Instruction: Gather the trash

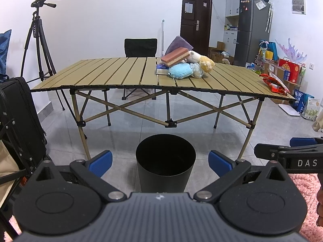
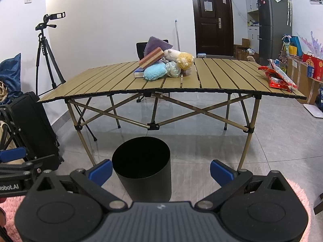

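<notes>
A black round bin (image 1: pixel 165 163) (image 2: pixel 142 166) stands on the tiled floor in front of a folding slatted table (image 1: pixel 113 76) (image 2: pixel 222 76). Red snack wrappers (image 1: pixel 274 83) (image 2: pixel 279 76) lie at the table's right edge. A crumpled clear plastic piece (image 1: pixel 196 69) (image 2: pixel 173 69) sits in a pile of plush toys. My left gripper (image 1: pixel 160 162) hangs open just above and in front of the bin, nothing between its blue pads. My right gripper (image 2: pixel 161 171) is open too, empty, with the bin between its fingers and slightly left.
On the table a blue plush (image 1: pixel 179 71), a yellow plush (image 1: pixel 207 63), a sponge block (image 1: pixel 174 57) and a book are heaped. A black case (image 1: pixel 18 119) stands left, a camera tripod (image 1: pixel 38 40) behind it. A chair (image 1: pixel 140 47) is beyond the table. Boxes and bags line the right wall. Pink rug underfoot.
</notes>
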Tool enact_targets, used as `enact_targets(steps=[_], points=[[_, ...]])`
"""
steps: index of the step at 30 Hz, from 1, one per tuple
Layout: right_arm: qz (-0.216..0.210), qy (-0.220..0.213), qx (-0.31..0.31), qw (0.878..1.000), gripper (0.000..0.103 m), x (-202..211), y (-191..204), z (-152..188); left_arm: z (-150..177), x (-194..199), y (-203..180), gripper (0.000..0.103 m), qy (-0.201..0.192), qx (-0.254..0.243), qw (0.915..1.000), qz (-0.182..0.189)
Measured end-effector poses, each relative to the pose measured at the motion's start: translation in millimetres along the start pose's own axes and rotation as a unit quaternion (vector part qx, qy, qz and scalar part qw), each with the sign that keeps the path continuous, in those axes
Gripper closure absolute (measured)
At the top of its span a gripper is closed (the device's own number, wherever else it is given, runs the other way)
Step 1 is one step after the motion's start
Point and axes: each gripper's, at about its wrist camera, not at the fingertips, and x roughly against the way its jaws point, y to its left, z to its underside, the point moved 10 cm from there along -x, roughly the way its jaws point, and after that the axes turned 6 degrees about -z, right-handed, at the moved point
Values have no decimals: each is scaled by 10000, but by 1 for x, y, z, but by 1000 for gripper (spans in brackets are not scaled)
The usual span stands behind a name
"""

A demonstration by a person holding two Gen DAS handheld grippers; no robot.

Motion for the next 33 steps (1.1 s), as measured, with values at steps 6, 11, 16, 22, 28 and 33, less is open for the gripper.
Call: enact_targets(steps=[6,11,16,22,28,33], points=[[2,-39,-3,10000,0,0,-3,-2,-3,-1,-2,0,-38,-14,10000,18],[28,-75,-23,10000,0,-3,-7,-6,-9,-3,-5,0,-108,-30,9999,43],[92,-144,-34,9998,0,-9,-15,-13,-17,-10,-9,0,-151,-49,9999,46],[150,-238,-74,9996,0,-22,-27,-23,-33,-23,-12,0,-215,-31,9998,39],[209,-317,-133,9992,0,-39,-40,-36,-48,-43,-18,0,-263,-33,9996,76],[265,-431,-197,9985,0,-55,-53,-52,-64,-65,-22,0,-286,-1,9995,116]])
